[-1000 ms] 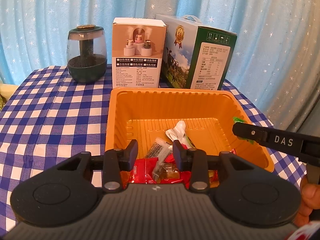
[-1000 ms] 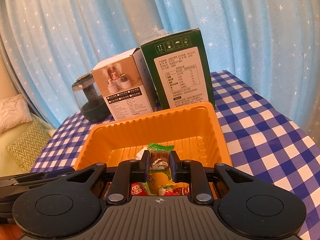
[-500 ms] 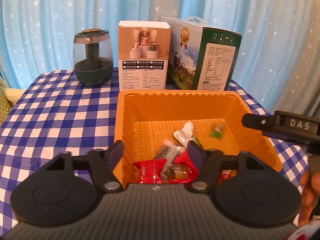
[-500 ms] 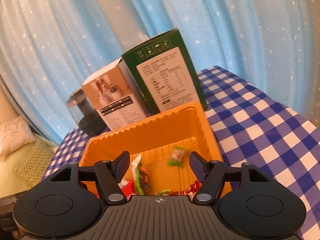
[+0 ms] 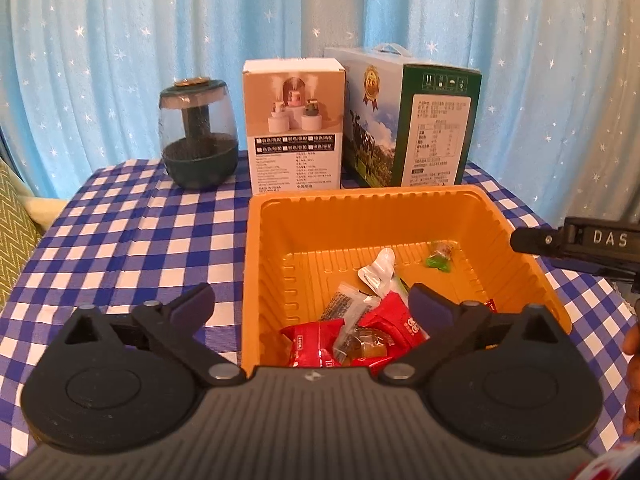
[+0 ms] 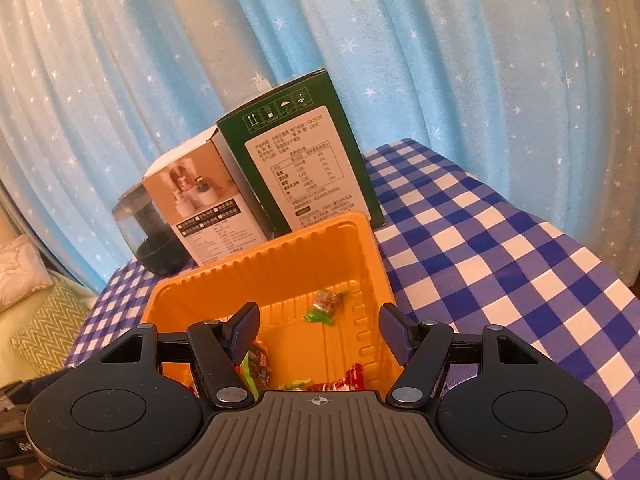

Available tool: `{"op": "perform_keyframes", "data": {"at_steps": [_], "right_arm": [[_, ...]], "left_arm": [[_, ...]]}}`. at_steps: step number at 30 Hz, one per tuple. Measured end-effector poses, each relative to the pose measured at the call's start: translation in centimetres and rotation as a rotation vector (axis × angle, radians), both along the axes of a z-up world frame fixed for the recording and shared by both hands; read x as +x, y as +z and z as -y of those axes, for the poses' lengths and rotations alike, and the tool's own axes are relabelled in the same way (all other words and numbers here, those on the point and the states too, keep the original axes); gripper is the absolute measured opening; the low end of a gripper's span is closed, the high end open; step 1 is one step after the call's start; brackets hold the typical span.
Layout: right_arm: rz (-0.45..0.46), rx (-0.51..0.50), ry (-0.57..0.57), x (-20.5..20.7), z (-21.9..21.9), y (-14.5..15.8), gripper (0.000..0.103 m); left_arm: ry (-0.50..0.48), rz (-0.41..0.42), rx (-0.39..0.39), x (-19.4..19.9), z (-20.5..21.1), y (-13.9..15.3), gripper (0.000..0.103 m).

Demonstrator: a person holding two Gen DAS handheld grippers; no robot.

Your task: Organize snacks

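Observation:
An orange plastic tray (image 5: 516, 240) sits on the blue checked tablecloth and holds several snacks: red packets (image 5: 316, 340), a clear-wrapped sweet (image 5: 362, 338), a white sachet (image 5: 378, 274) and a green-wrapped candy (image 5: 440, 256) lying apart at the back right. The tray (image 6: 260, 268) and the green candy (image 6: 324, 304) also show in the right wrist view. My left gripper (image 5: 310, 306) is open and empty over the tray's near left edge. My right gripper (image 6: 320, 324) is open and empty above the tray's near side; it also shows in the left wrist view (image 5: 576, 242).
Behind the tray stand a white humidifier box (image 5: 296, 128), a green and white carton (image 5: 416, 120) and a dark green glass-domed jar (image 5: 198, 136). A blue starred curtain hangs behind the table. A cushion (image 6: 48, 324) lies beyond the table's left edge.
Both grippers opened wide and drew back. The right one let go of the green candy, which now lies in the tray's back right. The left one released the snacks it was pinching.

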State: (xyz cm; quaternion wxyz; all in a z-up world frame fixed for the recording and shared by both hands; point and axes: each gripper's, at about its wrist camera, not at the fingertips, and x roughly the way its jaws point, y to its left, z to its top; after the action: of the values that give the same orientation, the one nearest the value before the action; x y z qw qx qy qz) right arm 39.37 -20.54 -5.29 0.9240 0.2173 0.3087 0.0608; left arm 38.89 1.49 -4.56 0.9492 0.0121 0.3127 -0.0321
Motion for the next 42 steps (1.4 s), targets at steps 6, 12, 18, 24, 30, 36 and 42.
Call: {"op": "perform_keyframes", "data": {"at_steps": [6,12,18,24,30,36,42], "right_arm": [[0.012,-0.057,0.043,-1.7,-0.9,0.9,0.067],[-0.008,-0.075,0.074,-4.0,-1.3,1.0,0.067],[-0.010,-0.114,0.104,-7.6,-1.7,1.7,0.068],[0.001,-0.127,0.123,-12.6,-2.1,2.4,0.070],[0.039,-0.123,0.119,-18.3,-2.2,2.8,0.072],[0.019,-0.115,0.119,-23.6,-1.3,2.7,0.072],[-0.030,-0.112,0.134,-28.4,-0.3,3.2,0.072]], "left_arm": [[-0.002,0.003,0.018,-1.7,0.3,0.8,0.103],[0.008,0.006,0.030,-4.4,0.7,1.4,0.103],[0.035,0.024,0.025,-8.0,0.9,2.7,0.103],[0.055,-0.005,-0.037,-12.5,0.5,3.2,0.103],[0.078,-0.011,-0.042,-18.2,0.9,3.3,0.103],[0.098,-0.025,-0.018,-24.4,1.3,3.1,0.103],[0.109,-0.039,-0.020,-29.7,1.8,3.2,0.103]]}}
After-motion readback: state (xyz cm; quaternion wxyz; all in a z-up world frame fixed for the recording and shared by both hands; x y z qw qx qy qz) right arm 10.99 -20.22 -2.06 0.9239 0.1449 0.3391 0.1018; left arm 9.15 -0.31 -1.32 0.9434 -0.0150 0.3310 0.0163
